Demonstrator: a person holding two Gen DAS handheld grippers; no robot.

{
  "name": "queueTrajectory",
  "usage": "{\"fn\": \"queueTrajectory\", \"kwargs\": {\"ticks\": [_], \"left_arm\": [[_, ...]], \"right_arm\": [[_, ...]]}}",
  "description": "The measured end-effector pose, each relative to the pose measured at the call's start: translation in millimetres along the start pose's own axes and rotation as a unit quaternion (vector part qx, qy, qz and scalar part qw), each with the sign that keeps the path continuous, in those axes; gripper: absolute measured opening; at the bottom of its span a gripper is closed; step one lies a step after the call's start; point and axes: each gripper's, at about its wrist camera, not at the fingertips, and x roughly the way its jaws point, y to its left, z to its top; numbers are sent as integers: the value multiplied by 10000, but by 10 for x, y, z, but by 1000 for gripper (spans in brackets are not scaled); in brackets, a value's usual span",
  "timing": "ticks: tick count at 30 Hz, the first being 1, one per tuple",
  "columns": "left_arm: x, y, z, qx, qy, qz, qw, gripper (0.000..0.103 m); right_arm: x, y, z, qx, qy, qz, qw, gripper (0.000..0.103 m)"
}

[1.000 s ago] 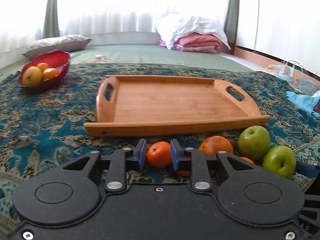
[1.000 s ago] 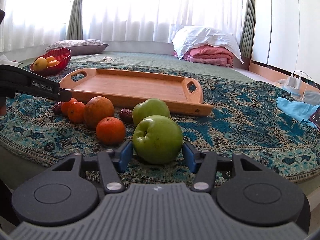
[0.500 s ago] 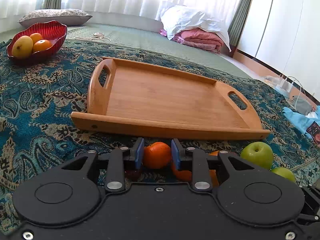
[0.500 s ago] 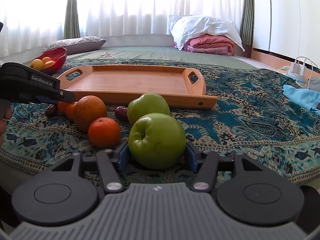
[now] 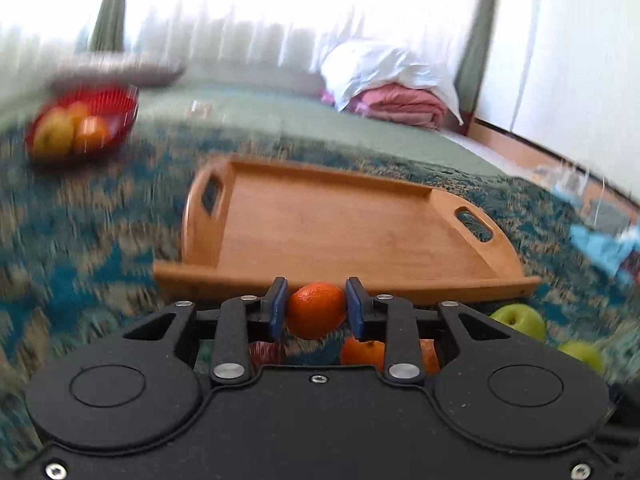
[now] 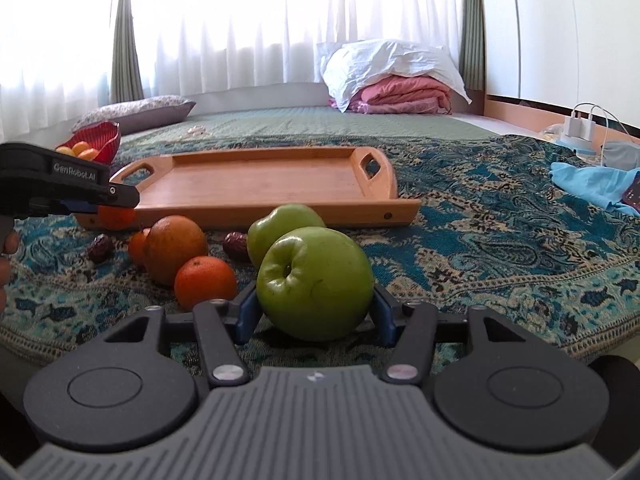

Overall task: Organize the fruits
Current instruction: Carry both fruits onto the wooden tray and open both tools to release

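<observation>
My left gripper [image 5: 316,308] is shut on a small orange mandarin [image 5: 316,310] and holds it above the cloth, just before the near rim of the wooden tray [image 5: 352,236]. In the right wrist view it shows at the left [image 6: 116,210] with the mandarin [image 6: 116,218]. My right gripper [image 6: 316,312] is shut on a green apple [image 6: 316,284], near the cloth. A second green apple [image 6: 280,224] sits behind it. A big orange [image 6: 174,248], a small mandarin [image 6: 205,280] and two dark dates [image 6: 236,243] lie on the cloth before the tray [image 6: 260,184].
A red bowl [image 6: 102,142] with yellow and orange fruit stands far left. The patterned cloth's front edge [image 6: 520,344] drops off near my right gripper. A blue cloth [image 6: 592,184] and chargers lie at the right. A pillow and folded bedding lie at the back.
My left gripper has lifted the mandarin off the cloth and is moving; its view is blurred. My right gripper has closed tighter on the green apple and raised it slightly.
</observation>
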Motion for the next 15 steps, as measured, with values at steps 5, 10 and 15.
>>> {"fn": "queueTrajectory", "kwargs": {"ticks": [5, 10, 15], "left_arm": [[-79, -119, 111, 255, -219, 72, 9994, 30], [-77, -156, 155, 299, -229, 121, 9992, 29], [-33, -138, 237, 388, -283, 140, 9987, 29]], "right_arm": [[-47, -55, 131, 72, -188, -34, 9998, 61], [-40, -96, 256, 50, -329, -24, 9994, 61], [66, -177, 458, 174, -386, 166, 9990, 61]]}}
